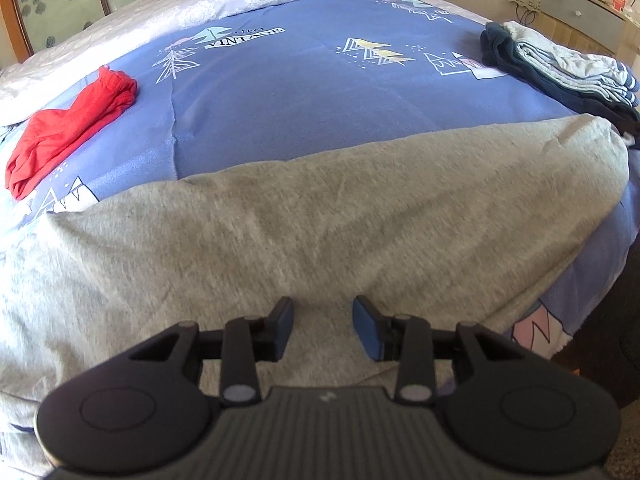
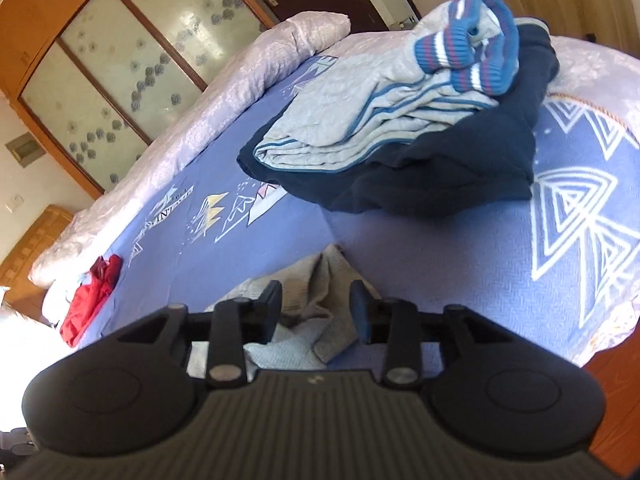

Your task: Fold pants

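Note:
Grey pants [image 1: 320, 216] lie spread flat across the near part of the blue patterned bed sheet [image 1: 280, 92]. My left gripper [image 1: 322, 326] is open just above the grey cloth, holding nothing. In the right wrist view a bunched end of the grey pants [image 2: 320, 304] lies between and beyond the fingers of my right gripper [image 2: 316, 308], which is open. Whether the cloth touches the pads I cannot tell.
A red garment [image 1: 68, 128] lies at the left of the bed, also in the right wrist view [image 2: 92, 296]. A folded stack, light grey with blue cuffs on dark navy [image 1: 560, 76], sits at the right [image 2: 400, 120]. A pale quilt [image 1: 200, 4] and wardrobe doors [image 2: 132, 60] are behind.

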{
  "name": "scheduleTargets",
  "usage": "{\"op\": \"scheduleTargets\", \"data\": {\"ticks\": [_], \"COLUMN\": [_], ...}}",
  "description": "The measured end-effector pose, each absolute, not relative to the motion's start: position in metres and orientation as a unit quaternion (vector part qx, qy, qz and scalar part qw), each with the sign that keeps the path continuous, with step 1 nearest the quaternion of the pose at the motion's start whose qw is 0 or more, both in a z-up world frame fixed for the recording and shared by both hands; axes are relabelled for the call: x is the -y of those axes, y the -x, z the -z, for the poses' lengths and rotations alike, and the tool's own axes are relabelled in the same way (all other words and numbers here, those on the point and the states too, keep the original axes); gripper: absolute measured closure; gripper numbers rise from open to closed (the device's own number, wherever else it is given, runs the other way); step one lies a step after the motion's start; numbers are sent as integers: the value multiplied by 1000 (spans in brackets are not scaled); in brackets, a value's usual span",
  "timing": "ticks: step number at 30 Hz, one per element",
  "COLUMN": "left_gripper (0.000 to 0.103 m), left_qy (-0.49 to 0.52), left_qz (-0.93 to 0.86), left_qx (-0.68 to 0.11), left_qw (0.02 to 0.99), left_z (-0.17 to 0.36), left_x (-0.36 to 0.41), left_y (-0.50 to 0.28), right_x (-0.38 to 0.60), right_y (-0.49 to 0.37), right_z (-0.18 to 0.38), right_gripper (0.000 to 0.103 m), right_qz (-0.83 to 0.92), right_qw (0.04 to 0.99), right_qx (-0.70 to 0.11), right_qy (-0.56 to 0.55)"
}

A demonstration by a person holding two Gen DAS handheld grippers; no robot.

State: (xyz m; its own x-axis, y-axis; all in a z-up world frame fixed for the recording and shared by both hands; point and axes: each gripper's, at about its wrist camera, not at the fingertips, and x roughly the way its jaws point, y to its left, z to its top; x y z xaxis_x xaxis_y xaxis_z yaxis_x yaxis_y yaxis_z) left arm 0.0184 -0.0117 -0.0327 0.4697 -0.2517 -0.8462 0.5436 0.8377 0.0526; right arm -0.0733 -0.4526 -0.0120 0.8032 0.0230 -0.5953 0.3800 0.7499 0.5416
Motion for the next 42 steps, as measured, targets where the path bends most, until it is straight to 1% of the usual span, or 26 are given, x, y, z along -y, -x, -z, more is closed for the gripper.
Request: {"op": "scheduleTargets", "data": {"ticks": [4, 5, 6, 7, 8, 9, 10, 11, 13, 15, 18, 19, 20, 21, 22, 23, 25, 28, 29, 31, 34, 37, 39, 40, 42], "left_gripper": [69, 69, 69, 69, 69, 69, 69, 69, 69, 69, 65, 65, 64, 64, 63, 61, 58, 57, 56, 56, 54, 52, 49, 44, 43], "left_qy": [-161, -161, -162, -163, -164, -165, -166, -167, -166, -164, -161, -159, -153, -141, -122, -100, -52, 17, 37, 65, 86, 105, 146, 169, 212], "left_qz": [237, 236, 237, 237, 237, 237, 236, 236, 236, 238, 237, 233, 228, 222, 211, 195, 146, 42, 6, -58, -99, -97, -79, -75, -72], "left_qx": [-458, -458, -457, -456, -456, -455, -454, -453, -452, -450, -448, -448, -447, -445, -442, -439, -438, -441, -442, -450, -463, -477, -485, -485, -482], "left_qw": [842, 842, 842, 842, 842, 843, 843, 844, 844, 845, 847, 848, 851, 856, 864, 871, 885, 897, 896, 889, 877, 867, 859, 855, 847], "left_z": [33, 33, 33, 34, 34, 34, 34, 34, 34, 35, 33, 30, 25, 18, 9, 1, -15, -29, -30, -28, -18, -4, 2, 5, 9], "left_x": [12, 13, 13, 14, 15, 15, 15, 15, 15, 14, 10, 6, 0, -11, -26, -43, -84, -151, -172, -205, -230, -241, -246, -249, -255], "left_y": [-18, -18, -18, -18, -17, -17, -17, -16, -14, -14, -13, -12, -10, -8, -6, -5, -6, -12, -15, -22, -30, -39, -48, -52, -57], "right_x": [463, 462, 459, 453, 445, 436, 427, 417, 402, 404, 432, 437, 439, 439, 437, 434, 426, 408, 401, 383, 352, 325, 310, 303, 297], "right_y": [81, 81, 79, 74, 69, 64, 59, 54, 48, 46, 42, 44, 48, 53, 60, 67, 76, 77, 71, 61, 44, 33, 26, 24, 21], "right_z": [4, 2, 0, 0, 1, 3, 6, 7, 3, 0, 20, 24, 21, 15, 6, -3, -20, -37, -38, -40, -37, -27, -18, -15, -6], "right_gripper": [61, 59, 53, 51, 51, 61, 75, 97, 97, 98, 101, 101, 99, 94, 93, 90, 88, 80, 78, 77, 75, 74, 74, 74, 74], "right_qz": [109, 108, 107, 104, 101, 96, 92, 98, 120, 159, 228, 245, 248, 258, 265, 263, 260, 228, 206, 166, 125, 91, 81, 79, 74], "right_qw": [886, 888, 891, 895, 898, 901, 902, 905, 910, 910, 878, 872, 873, 874, 880, 888, 900, 914, 918, 926, 932, 931, 926, 923, 918], "right_qx": [-263, -262, -269, -281, -297, -312, -325, -338, -350, -350, -382, -384, -375, -360, -339, -319, -289, -268, -269, -277, -293, -315, -339, -350, -366], "right_qy": [-366, -362, -349, -330, -307, -286, -268, -240, -187, -156, -179, -178, -191, -198, -200, -203, -199, -201, -205, -195, -173, -159, -145, -138, -136]}}
